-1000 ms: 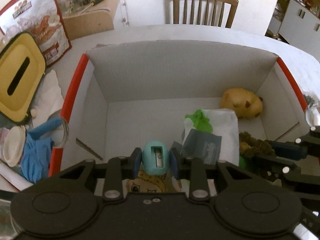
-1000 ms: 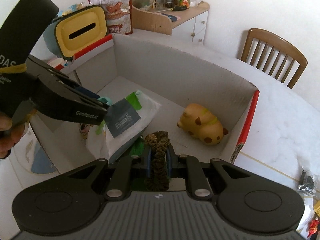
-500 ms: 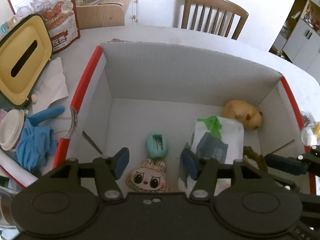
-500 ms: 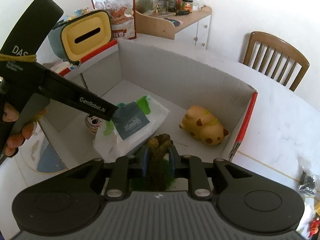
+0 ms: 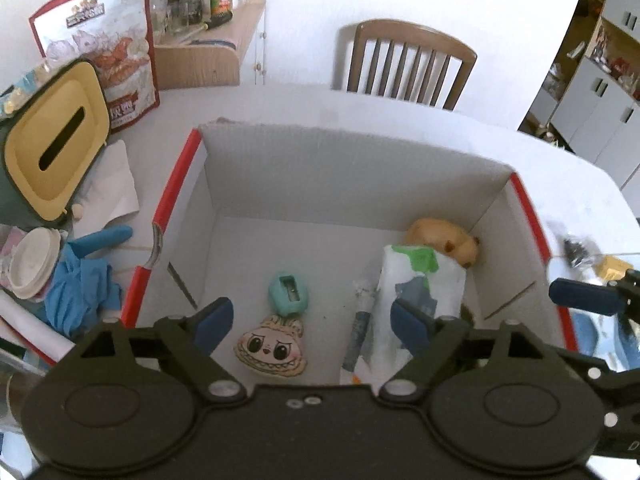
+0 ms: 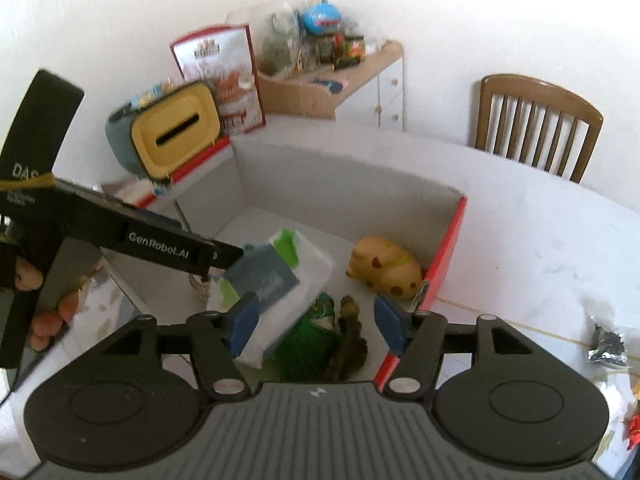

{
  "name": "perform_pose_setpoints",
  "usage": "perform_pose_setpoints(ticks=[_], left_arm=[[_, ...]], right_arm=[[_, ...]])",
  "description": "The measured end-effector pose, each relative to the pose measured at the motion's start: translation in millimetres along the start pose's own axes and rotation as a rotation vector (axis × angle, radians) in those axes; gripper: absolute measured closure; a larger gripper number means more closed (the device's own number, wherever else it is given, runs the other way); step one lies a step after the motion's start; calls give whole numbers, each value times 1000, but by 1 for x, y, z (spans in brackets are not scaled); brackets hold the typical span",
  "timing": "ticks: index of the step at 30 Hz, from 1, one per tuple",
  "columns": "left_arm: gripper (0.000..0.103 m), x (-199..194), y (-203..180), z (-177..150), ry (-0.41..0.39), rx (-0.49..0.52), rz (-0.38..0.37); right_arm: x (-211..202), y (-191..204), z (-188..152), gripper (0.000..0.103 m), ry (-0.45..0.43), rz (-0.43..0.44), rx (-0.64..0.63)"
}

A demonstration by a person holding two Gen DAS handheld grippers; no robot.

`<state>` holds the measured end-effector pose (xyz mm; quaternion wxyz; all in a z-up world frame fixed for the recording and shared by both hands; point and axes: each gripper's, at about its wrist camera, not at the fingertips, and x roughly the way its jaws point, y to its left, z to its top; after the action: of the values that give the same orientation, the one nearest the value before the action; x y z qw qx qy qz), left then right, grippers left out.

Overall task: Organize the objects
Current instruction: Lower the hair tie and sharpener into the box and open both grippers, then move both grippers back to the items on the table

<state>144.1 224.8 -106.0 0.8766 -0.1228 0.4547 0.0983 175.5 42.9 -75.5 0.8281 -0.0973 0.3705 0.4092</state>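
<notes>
Teal sharpener point(image 5: 289, 294) left view only, green toy point(image 6: 308, 340) right view

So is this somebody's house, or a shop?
Most likely a house, maybe a dining room or kitchen corner. There is a wooden chair pulled up to a white table, a small cupboard with jars on top, and a box with toys in it.

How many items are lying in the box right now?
5 visible: teal sharpener centre-left, cartoon-face charm just in front of it, white wipes pack to the right, yellow animal toy in the far right corner, green-brown plush at the near right. More may hide beneath the pack.
</notes>
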Motion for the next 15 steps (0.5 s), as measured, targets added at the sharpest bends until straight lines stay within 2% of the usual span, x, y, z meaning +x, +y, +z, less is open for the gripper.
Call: perform_pose_setpoints(ticks=[3,9,15], left_arm=[[16,-13,-5,-1,-26,-6,-16],[7,-40,-26,-3,-88,28,-27],[3,-57,-50,-9,-116,52,-45]], right_arm=[[-14,-3,-1,39,-20,14,17],[-45,-15,-8,35,-71,25,67],[-79,-30,-18,34,-122,20,104]])
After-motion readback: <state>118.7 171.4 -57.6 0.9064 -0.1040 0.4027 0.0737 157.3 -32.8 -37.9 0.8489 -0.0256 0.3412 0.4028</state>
